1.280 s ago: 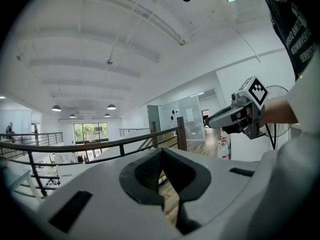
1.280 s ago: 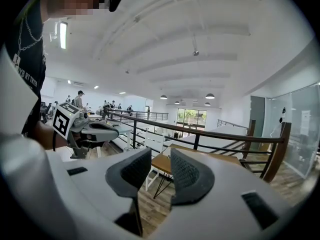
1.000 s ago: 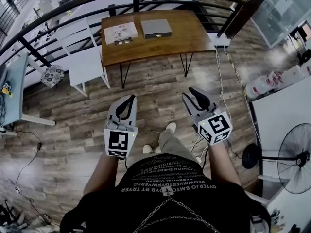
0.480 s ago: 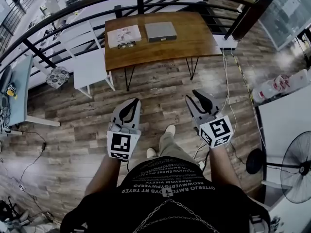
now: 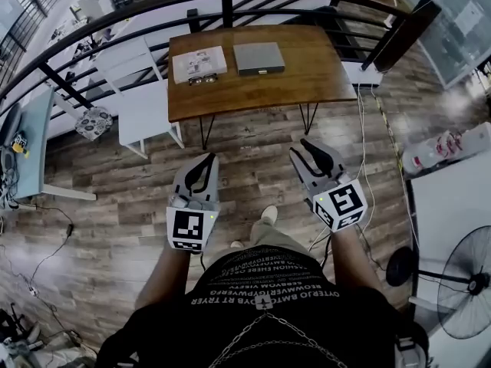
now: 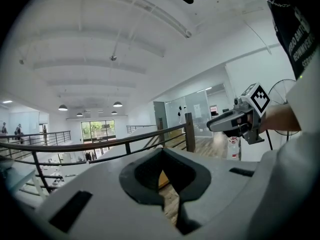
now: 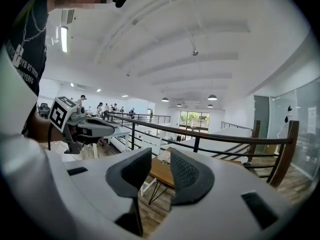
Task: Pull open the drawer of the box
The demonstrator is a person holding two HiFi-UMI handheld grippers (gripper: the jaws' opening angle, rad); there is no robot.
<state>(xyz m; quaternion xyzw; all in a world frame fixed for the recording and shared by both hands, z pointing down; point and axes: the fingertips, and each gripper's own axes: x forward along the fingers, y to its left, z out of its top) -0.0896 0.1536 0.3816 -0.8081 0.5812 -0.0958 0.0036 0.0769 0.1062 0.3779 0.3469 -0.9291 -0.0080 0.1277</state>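
Note:
The grey box (image 5: pixel 258 57) lies flat on the wooden table (image 5: pixel 307 75) at the top of the head view, near the railing. Both grippers are held over the wooden floor, well short of the table. My left gripper (image 5: pixel 209 158) has its curved fingers meeting at the tips, with nothing in them; its own view also shows the jaws (image 6: pixel 162 151) closed on nothing. My right gripper (image 5: pixel 308 147) is open, with a plain gap between its ribbed pads (image 7: pixel 187 176) and nothing between them. Neither gripper touches the box.
A white booklet (image 5: pixel 198 61) with glasses lies left of the box. A dark railing (image 5: pixel 115 21) runs behind the table. White chairs (image 5: pixel 142 102) stand to the left, and a fan (image 5: pixel 464 282) and a white counter (image 5: pixel 453 198) to the right. Cables (image 5: pixel 360 129) trail over the floor.
The table and box have come nearer and lower in the head view as the person walks toward them. Both grippers have moved forward with the person, jaws unchanged.

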